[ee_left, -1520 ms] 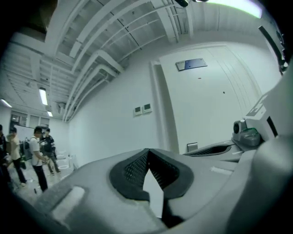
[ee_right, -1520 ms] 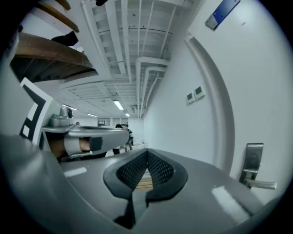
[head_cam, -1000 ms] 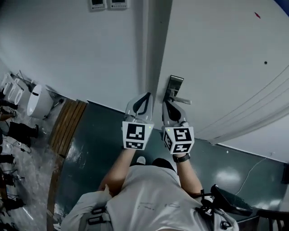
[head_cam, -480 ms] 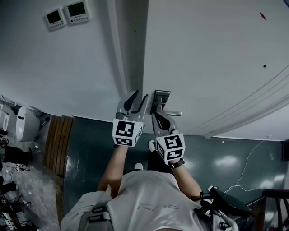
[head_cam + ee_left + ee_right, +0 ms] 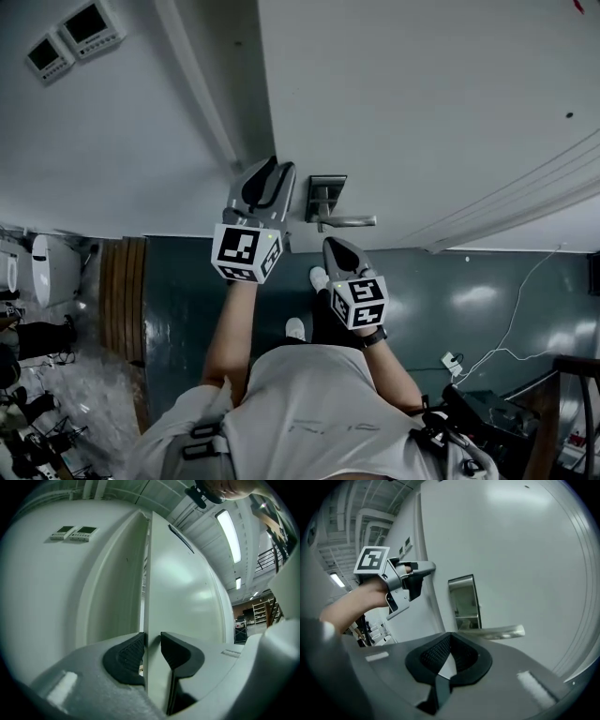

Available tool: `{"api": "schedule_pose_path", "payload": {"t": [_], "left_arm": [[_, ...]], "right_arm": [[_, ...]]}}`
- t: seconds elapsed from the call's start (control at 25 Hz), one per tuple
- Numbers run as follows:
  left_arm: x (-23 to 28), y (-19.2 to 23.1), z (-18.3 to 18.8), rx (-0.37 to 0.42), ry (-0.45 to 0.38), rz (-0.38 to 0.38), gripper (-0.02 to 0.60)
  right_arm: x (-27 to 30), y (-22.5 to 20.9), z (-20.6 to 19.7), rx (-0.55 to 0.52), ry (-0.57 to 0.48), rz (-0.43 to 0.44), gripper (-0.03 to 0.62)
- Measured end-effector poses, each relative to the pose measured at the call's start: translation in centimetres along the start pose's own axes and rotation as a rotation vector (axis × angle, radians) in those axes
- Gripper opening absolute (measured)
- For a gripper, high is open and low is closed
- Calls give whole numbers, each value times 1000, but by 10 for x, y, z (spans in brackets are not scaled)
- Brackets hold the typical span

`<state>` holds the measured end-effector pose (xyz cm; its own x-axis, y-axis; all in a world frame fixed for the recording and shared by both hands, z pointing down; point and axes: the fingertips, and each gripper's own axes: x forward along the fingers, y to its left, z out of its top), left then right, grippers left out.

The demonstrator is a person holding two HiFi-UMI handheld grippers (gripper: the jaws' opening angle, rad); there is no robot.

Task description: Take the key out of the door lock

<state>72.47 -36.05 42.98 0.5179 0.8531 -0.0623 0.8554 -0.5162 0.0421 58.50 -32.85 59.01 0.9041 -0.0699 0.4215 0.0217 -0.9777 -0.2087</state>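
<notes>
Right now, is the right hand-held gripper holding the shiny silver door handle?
No, the right hand-held gripper is shut with the silver metal lever handle beyond its tips.

The person wears a pale grey T-shirt (image 5: 319, 403), a black wristwatch (image 5: 376, 332) and white shoes (image 5: 294, 329). The left gripper (image 5: 274, 169) and right gripper (image 5: 331, 246) have light grey shells and black ribbed fingers (image 5: 123, 656). Each carries a white cube (image 5: 246, 253) printed with black square markers.
</notes>
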Motion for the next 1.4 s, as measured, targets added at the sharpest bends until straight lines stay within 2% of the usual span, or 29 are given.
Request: {"api": "schedule_pose_path", "payload": {"t": [0.2, 0.32, 0.36, 0.4, 0.44, 0.48, 0.64, 0.76, 0.84, 1.0, 1.24, 1.4], "left_arm": [[1, -1, 0, 35, 6, 6, 106], [0, -2, 0, 37, 12, 5, 106], [-1, -2, 1, 35, 13, 7, 106], [-1, -2, 1, 33, 14, 9, 106], [-1, -2, 1, 30, 14, 12, 106], [-1, -2, 2, 28, 14, 14, 106], [-1, -3, 2, 26, 10, 18, 106], [-1, -3, 4, 23, 8, 24, 106], [-2, -3, 5, 19, 6, 31, 106], [-3, -3, 4, 15, 8, 42, 106], [-2, -2, 5, 13, 3, 60, 107], [-3, -2, 6, 7, -5, 75, 109]], "right_arm": [[8, -21, -36, 200, 24, 7, 6], [14, -26, -50, 366, 3, 72, 6], [18, -27, -53, 431, -2, 108, 56], [22, -26, -56, 493, 0, 145, 216], [26, -27, -60, 549, 4, 173, 287], [30, -29, -63, 601, 6, 189, 288], [48, -38, -71, 771, -18, 242, 266], [61, -42, -65, 860, -64, 300, 178], [71, -42, -57, 901, -96, 345, 166], [84, -55, -77, 1030, -43, 268, 130], [92, -56, -68, 1150, -171, 382, 33], [89, -57, -71, 1284, -245, 389, 26]]}}
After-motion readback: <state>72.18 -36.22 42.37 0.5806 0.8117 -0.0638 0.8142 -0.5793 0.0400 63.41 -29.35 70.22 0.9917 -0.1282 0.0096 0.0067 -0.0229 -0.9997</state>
